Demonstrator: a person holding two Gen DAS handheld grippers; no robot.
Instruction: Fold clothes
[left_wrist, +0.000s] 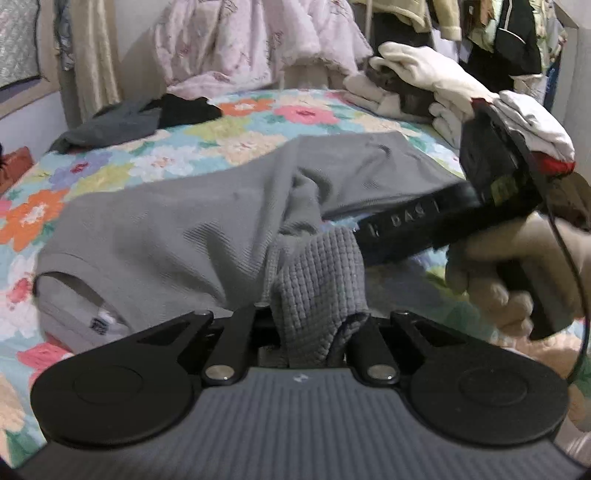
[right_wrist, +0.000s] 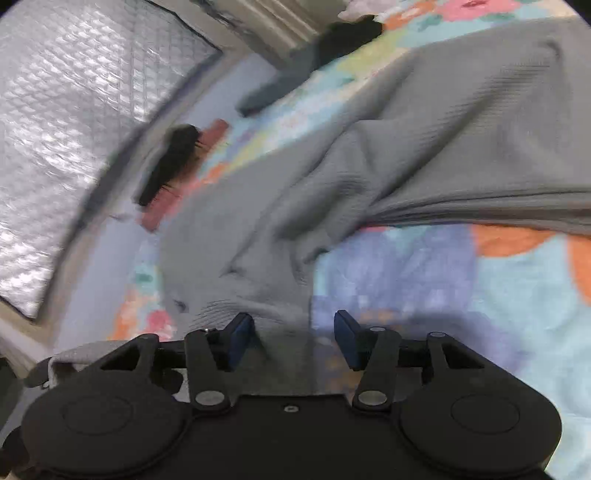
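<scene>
On the floral bed (left_wrist: 192, 147), my left jaws pinch the limp, light grey waffle-knit shirt (left_wrist: 177, 221) by a bunched fold, my right jaws parted, empty.

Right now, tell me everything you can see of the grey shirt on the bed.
The grey shirt is a waffle-textured knit, spread rumpled across the floral bedspread. A ribbed neckline with a small printed label shows at its near left edge. A bunched fold of it rises into the left gripper, whose fingers are shut on the fabric. In the right wrist view the cloth runs in creases toward the right gripper, whose blue-padded fingers stand apart with fabric lying between them, not pinched.
</scene>
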